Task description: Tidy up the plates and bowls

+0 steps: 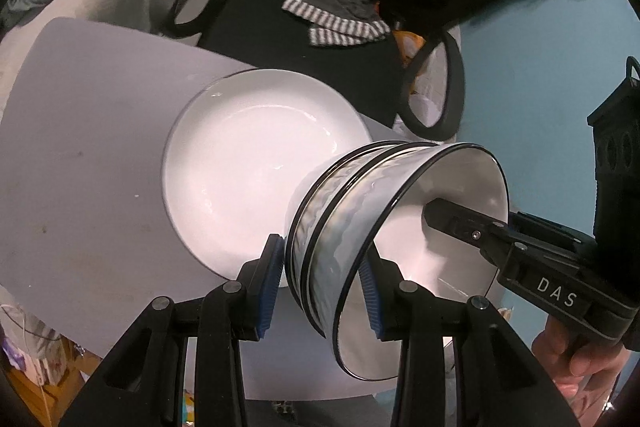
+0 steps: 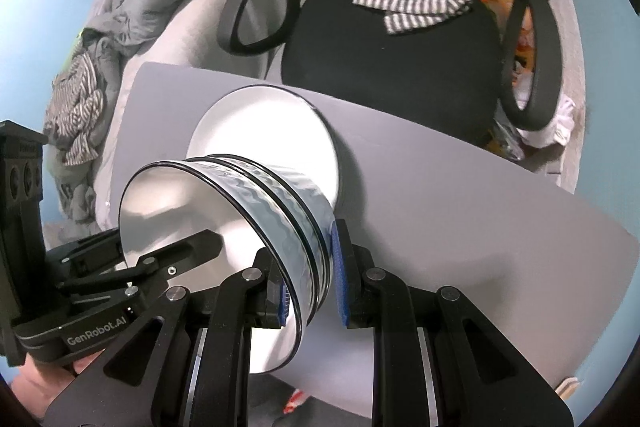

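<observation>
- Step in hand: carrying a nested stack of bowls (image 1: pixel 360 227), three dark-rimmed and tipped on their side, above the white plate (image 1: pixel 260 163) resting on the grey worktop (image 1: pixel 80 147).
- Left tongs (image 1: pixel 324 287), lower centre of the left view: closed on the stack, one blue pad against the outer walls, the other inside the mouth of the nearest bowl.
- Right tongs (image 2: pixel 308 267), lower centre of the right view: likewise clamped on the stack, one pad inside the rim, one against the outer side.
- Next move, as a judgement: levelling the stack and lowering it onto the plate or beside it, both grips easing off together so nothing rolls; glazed walls likely slippery.
- Shown only in the left view: the plate's full shallow well, bright in the centre of the frame, and a hand (image 1: pixel 576 359) under the right tool at the lower right.
- Shown only in the right view: a wide bare stretch of worktop at right, free for setting down, plus a heap of grey bedding (image 2: pixel 132 27) at upper left.
- Both views: a black chair (image 2: pixel 392 67) beyond the worktop's far edge, striped cloth draped on it.
- Whether the lowest bowl touches the plate: hard to tell, probably clear of it.
</observation>
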### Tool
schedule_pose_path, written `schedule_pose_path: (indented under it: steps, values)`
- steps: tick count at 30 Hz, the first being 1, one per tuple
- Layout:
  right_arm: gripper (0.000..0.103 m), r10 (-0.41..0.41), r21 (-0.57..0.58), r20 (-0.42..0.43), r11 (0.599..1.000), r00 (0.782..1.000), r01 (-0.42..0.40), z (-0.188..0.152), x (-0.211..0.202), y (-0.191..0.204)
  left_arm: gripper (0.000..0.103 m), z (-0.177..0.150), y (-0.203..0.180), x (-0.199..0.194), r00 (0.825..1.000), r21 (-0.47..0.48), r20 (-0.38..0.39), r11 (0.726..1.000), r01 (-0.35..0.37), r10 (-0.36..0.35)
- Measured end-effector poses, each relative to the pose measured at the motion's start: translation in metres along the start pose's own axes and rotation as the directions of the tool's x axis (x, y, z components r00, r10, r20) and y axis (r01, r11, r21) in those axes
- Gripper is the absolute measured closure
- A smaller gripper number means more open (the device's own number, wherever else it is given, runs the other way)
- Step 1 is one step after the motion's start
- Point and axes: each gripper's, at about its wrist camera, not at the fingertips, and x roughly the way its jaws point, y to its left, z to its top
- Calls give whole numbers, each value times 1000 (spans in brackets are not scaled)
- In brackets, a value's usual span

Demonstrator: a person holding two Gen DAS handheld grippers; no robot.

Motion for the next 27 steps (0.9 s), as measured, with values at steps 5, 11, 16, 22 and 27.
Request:
schedule_pose_path:
  steps: [5,11,16,22,27]
  values:
    - [84,-4,-13,-31,1000,1000,4,14,18,14,66,5,14,2,1000,-28,-14,1000,-10,10]
    - [84,-4,-8,-58,1000,998,3,27,36,21,66,15,23,8,999,-35,-27,999,-34,33]
    - [84,10,-5,-60,1000,998,-10,31,40,22,66,21,24,9,998,-28,-27,998,-49,48]
    - [84,1,4,-74,1000,997,-1,35,45,20,66,26,29,14,998,-41,-45,998,-47,46]
    - [84,3,13,-88,1000,996,-2,38,53,20,66,27,32,18,997,-55,-49,997,-57,54]
